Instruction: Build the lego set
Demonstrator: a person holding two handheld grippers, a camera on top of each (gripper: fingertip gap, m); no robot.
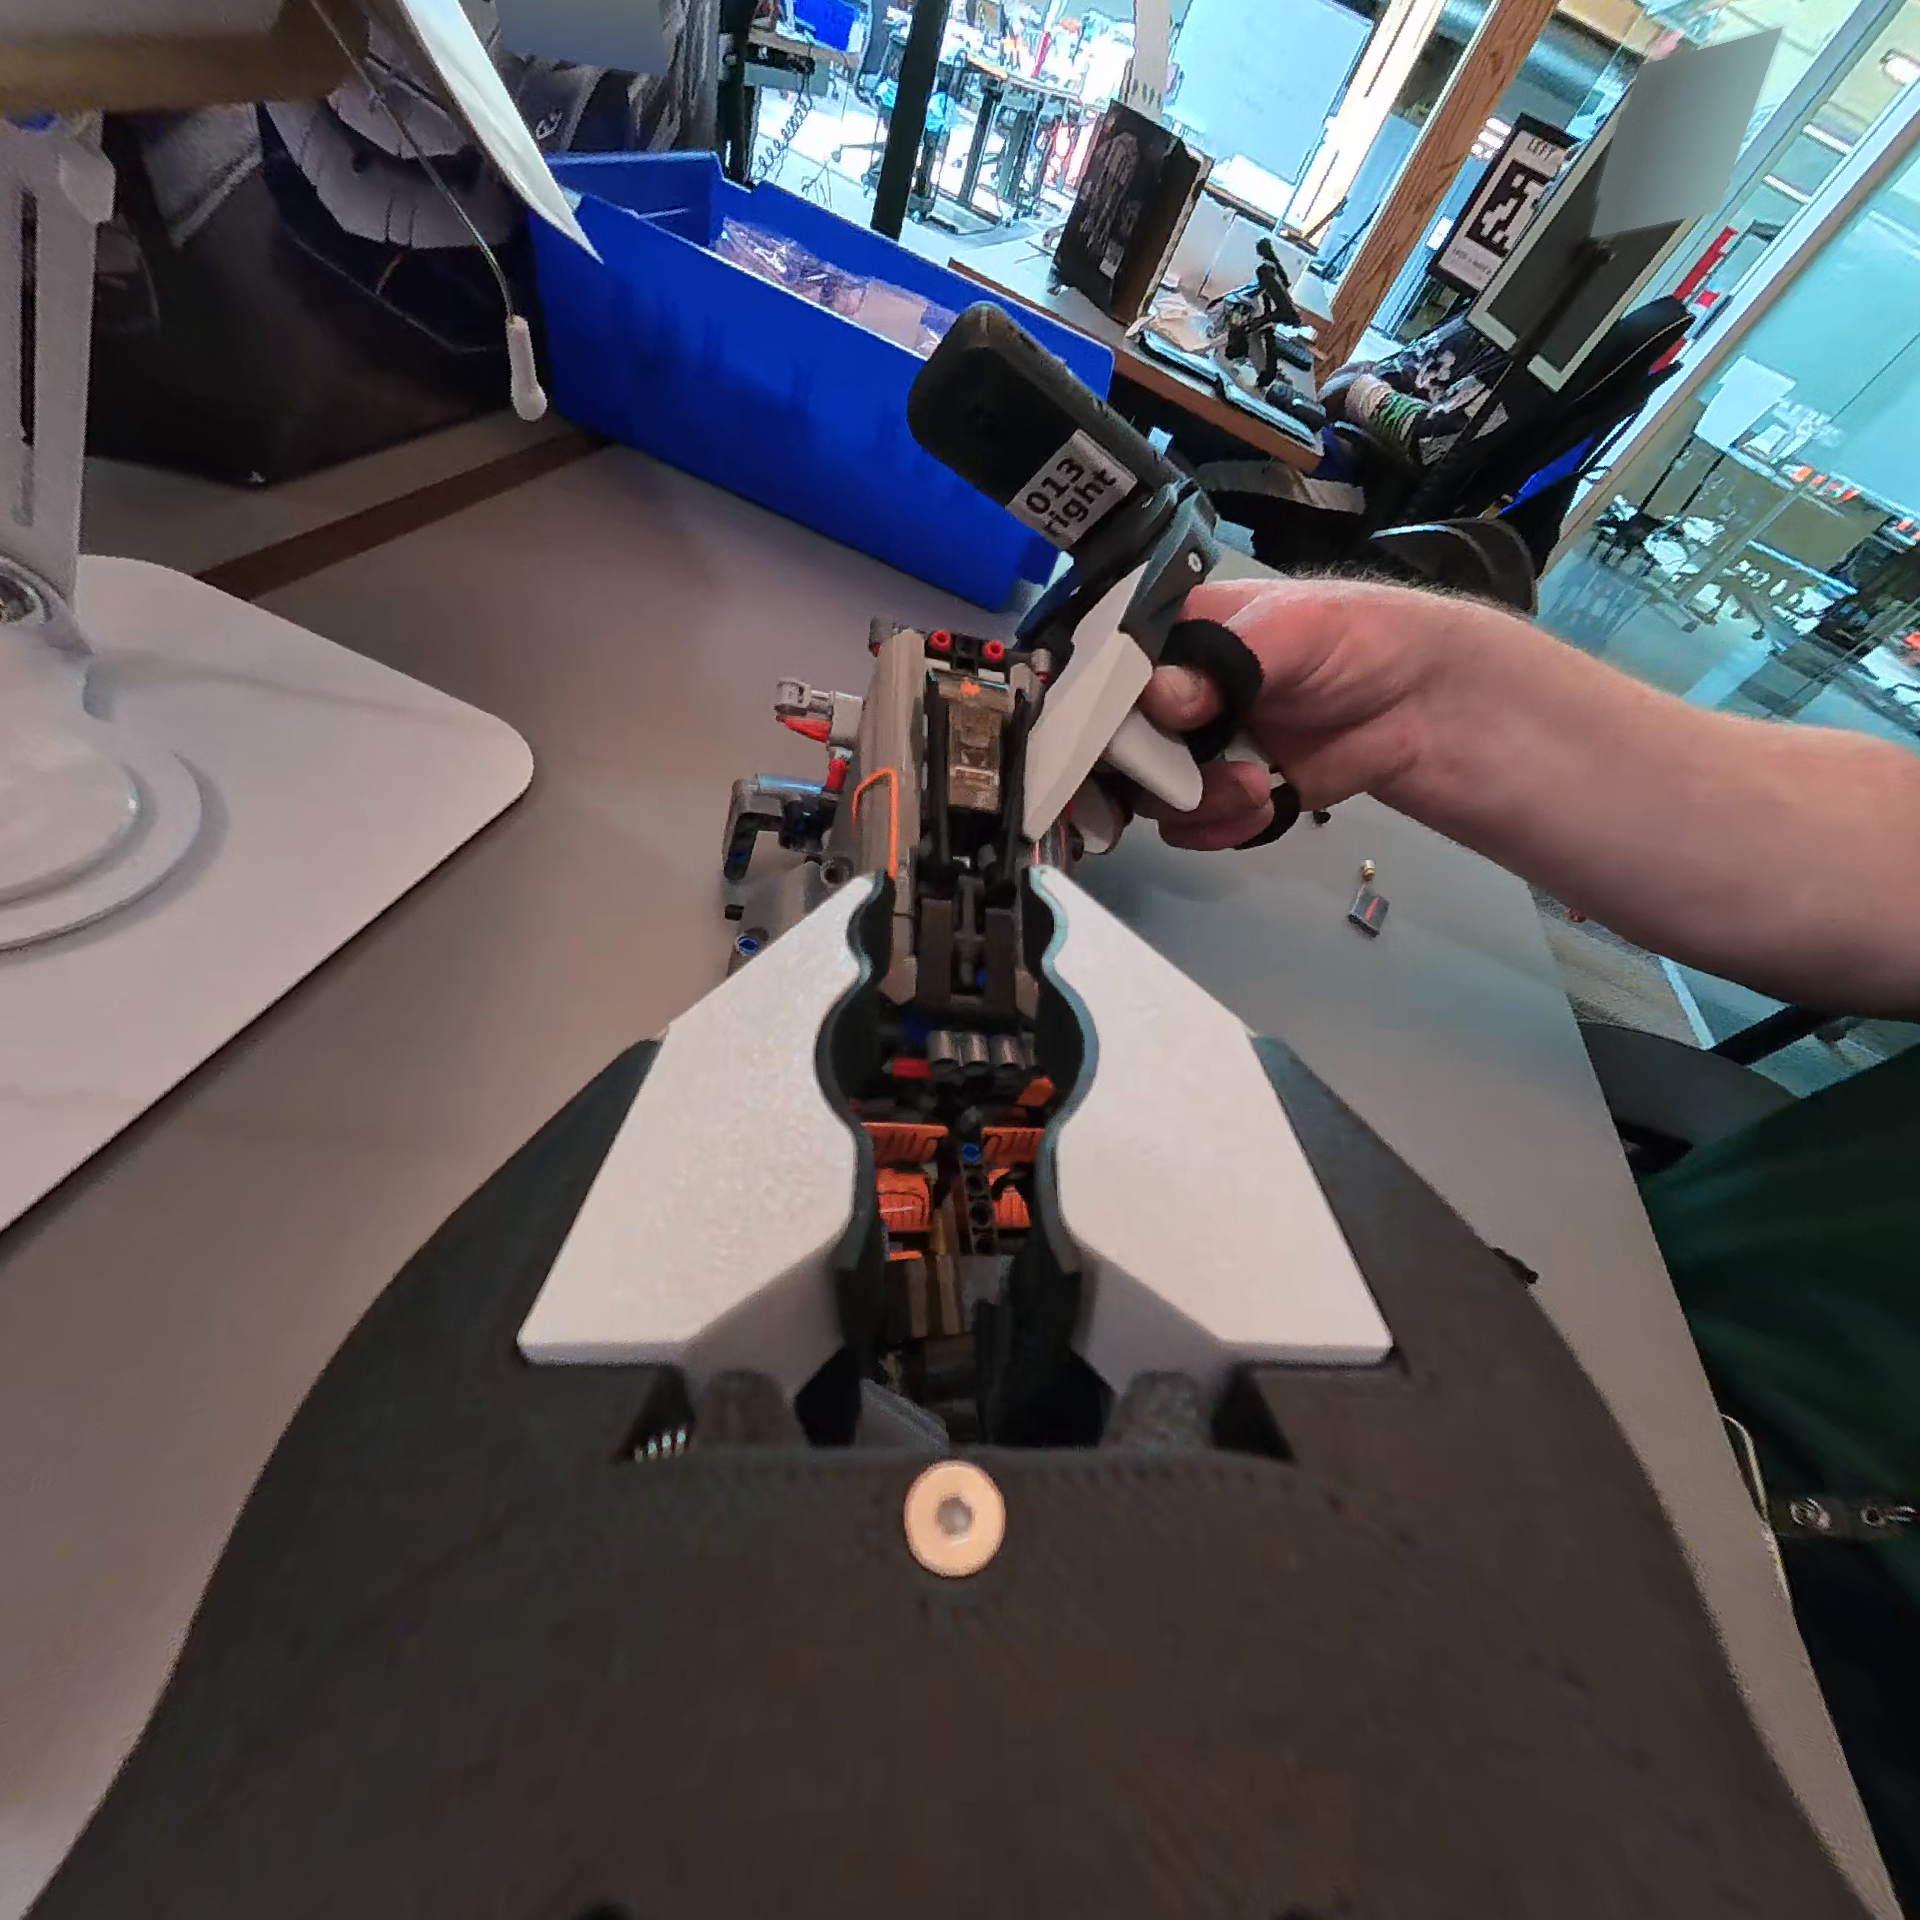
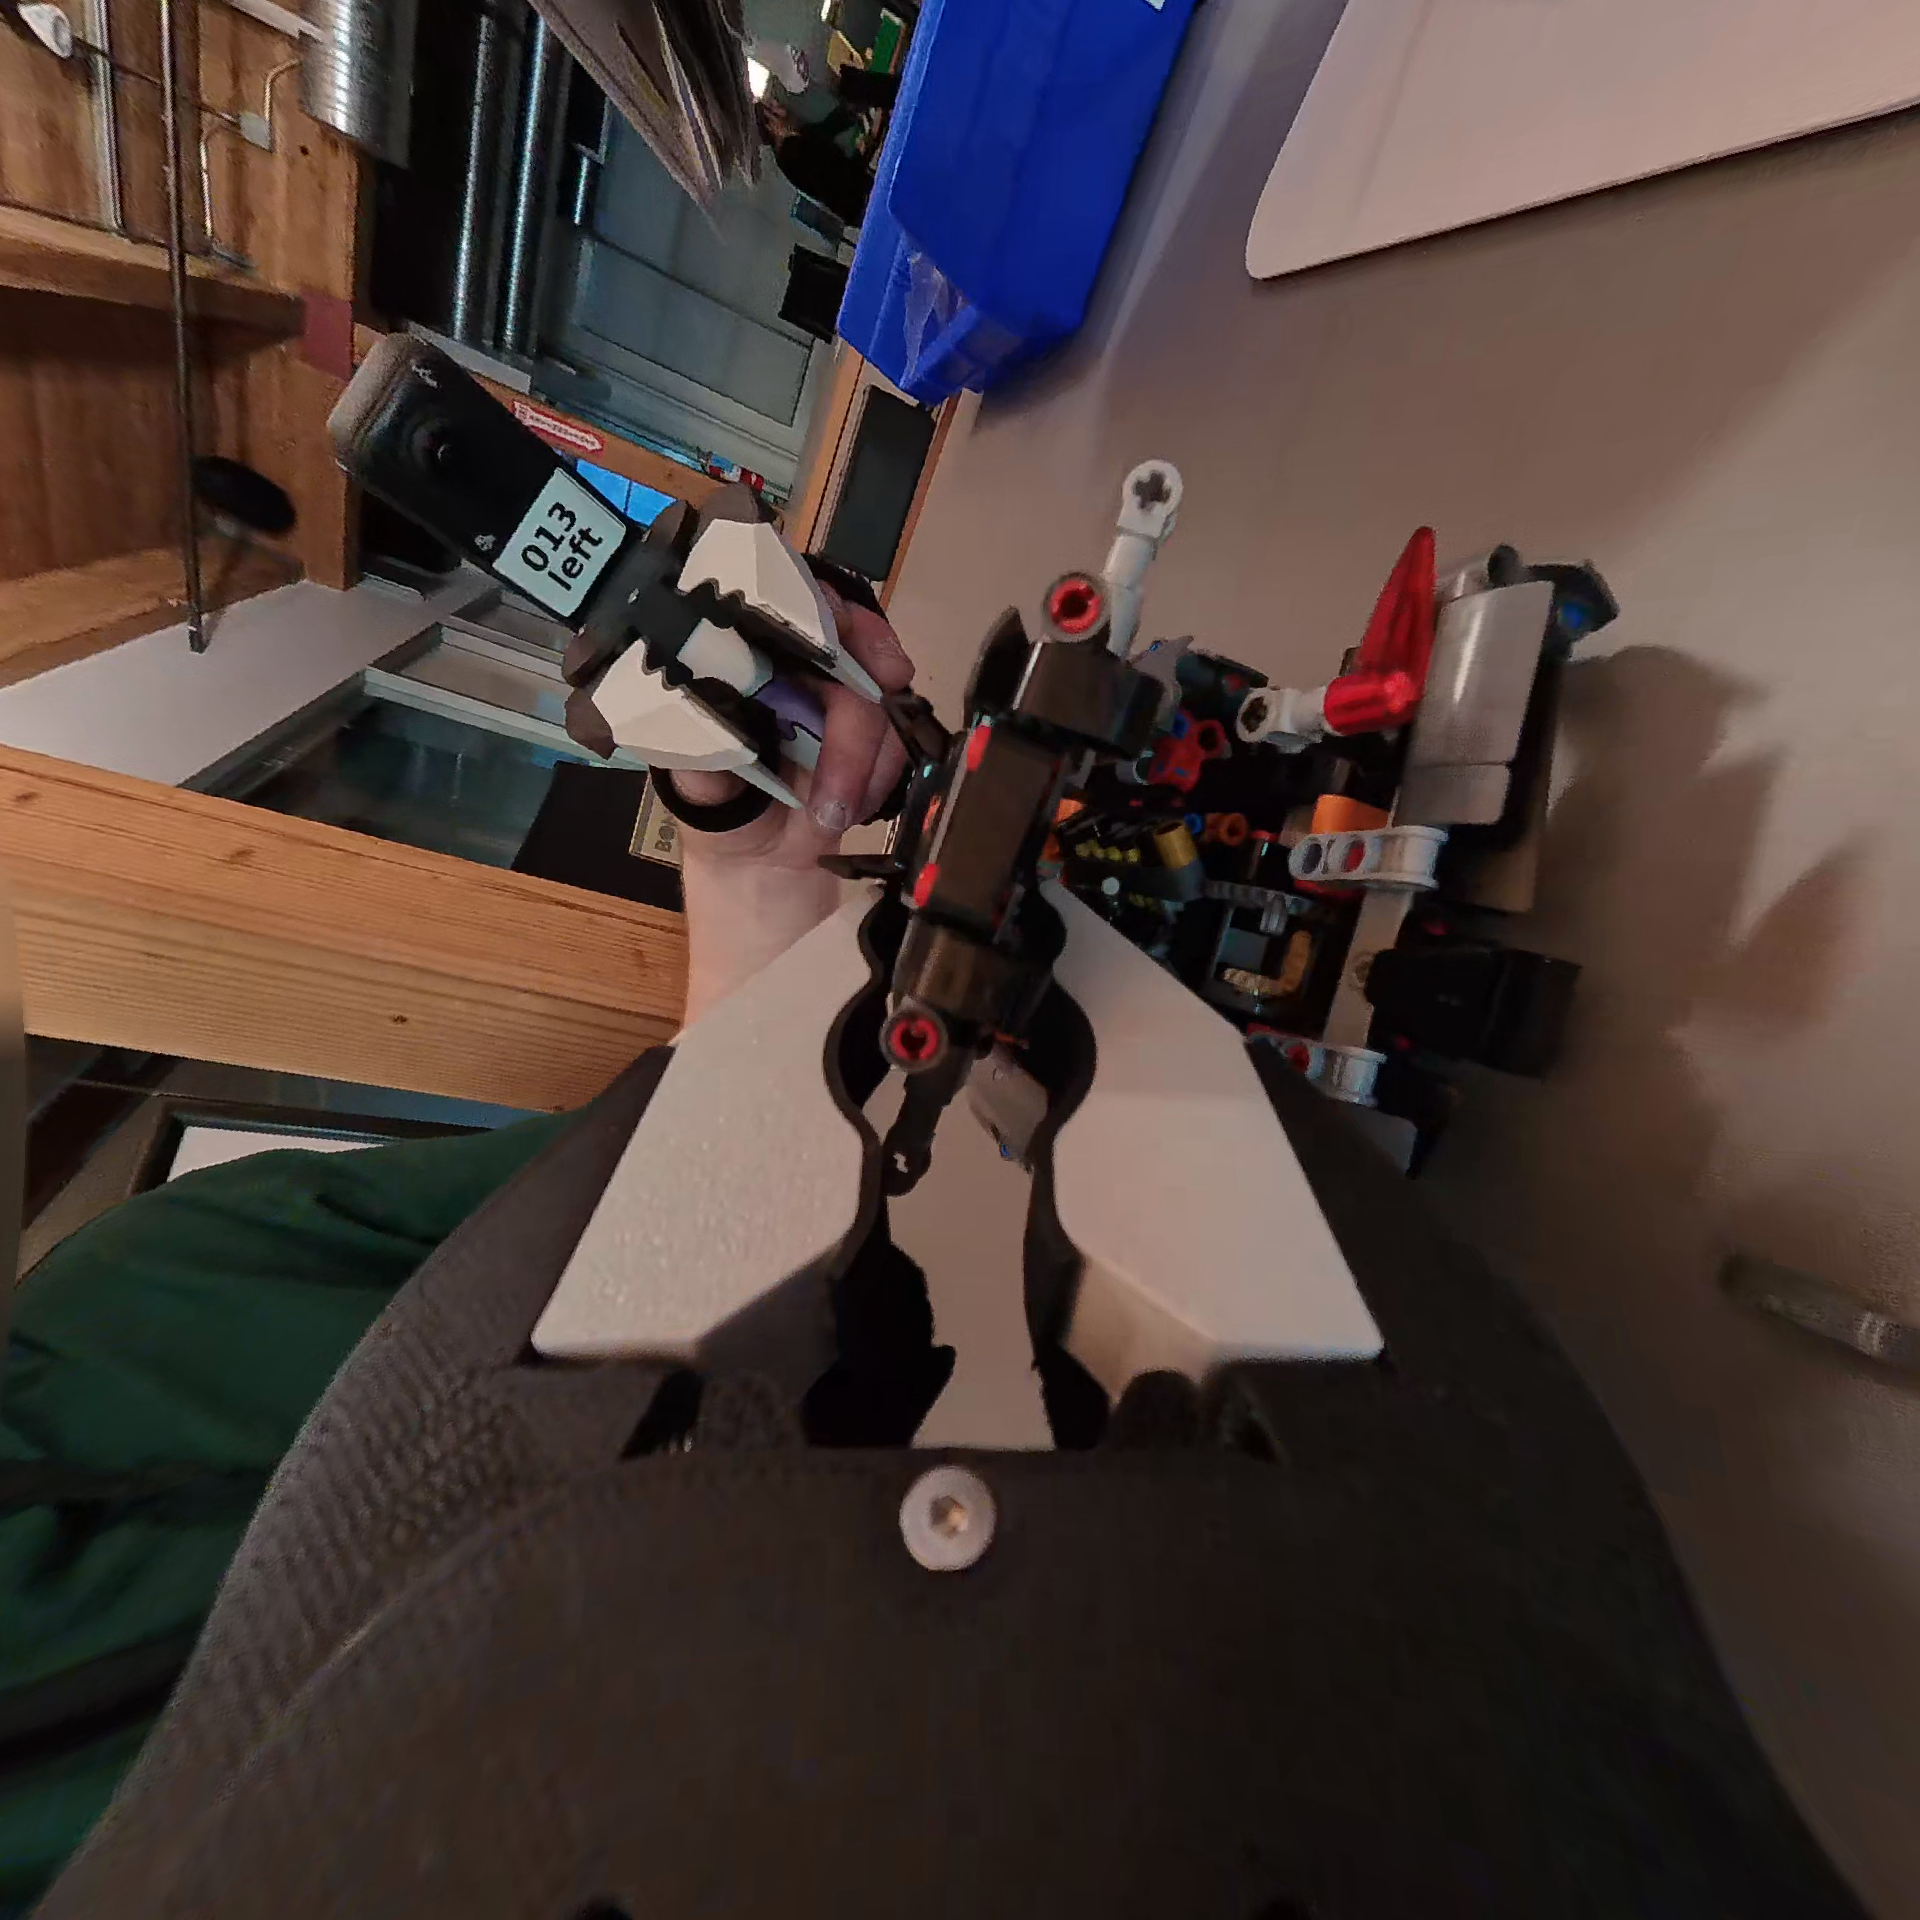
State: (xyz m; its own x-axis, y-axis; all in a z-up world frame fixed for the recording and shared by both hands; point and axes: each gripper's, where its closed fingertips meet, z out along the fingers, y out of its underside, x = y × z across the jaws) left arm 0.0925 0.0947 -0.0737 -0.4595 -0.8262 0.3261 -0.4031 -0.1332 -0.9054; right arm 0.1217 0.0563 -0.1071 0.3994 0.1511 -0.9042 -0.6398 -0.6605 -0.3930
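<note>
I hold a two-finger gripper in each hand over a grey table (image 1: 499, 1091), working on a half-built lego model (image 1: 914, 727) that lies on the tabletop near the middle, just in front of a blue plastic bin (image 1: 748, 416).

My left gripper (image 1: 951, 883) looks along the length of the model. Its white fingers stand partway apart, with the model's grey, black and orange body between the tips. I cannot tell whether they press on it or only flank it.

My right gripper (image 2: 956, 909) comes in from the model's right side. Its jaws are partway apart too, and they appear to pinch a black block (image 2: 987, 831) studded with red pins, which sits at the model's upper end.

My right hand (image 1: 1299, 707) grips its handle through black finger loops; my left hand (image 2: 810, 790) does the same.

Writing shows in three places. Each gripper's black camera housing bears a white sticker with black print, the right sticker (image 1: 1075, 488) and the left sticker (image 2: 561, 545). A black-and-white square marker tag (image 1: 1507, 208) hangs on a wooden post in the background.

A white base plate (image 1: 260, 748) lies on the table to the left. Two small loose parts (image 1: 1369, 909) rest on the table to the right of the model.
</note>
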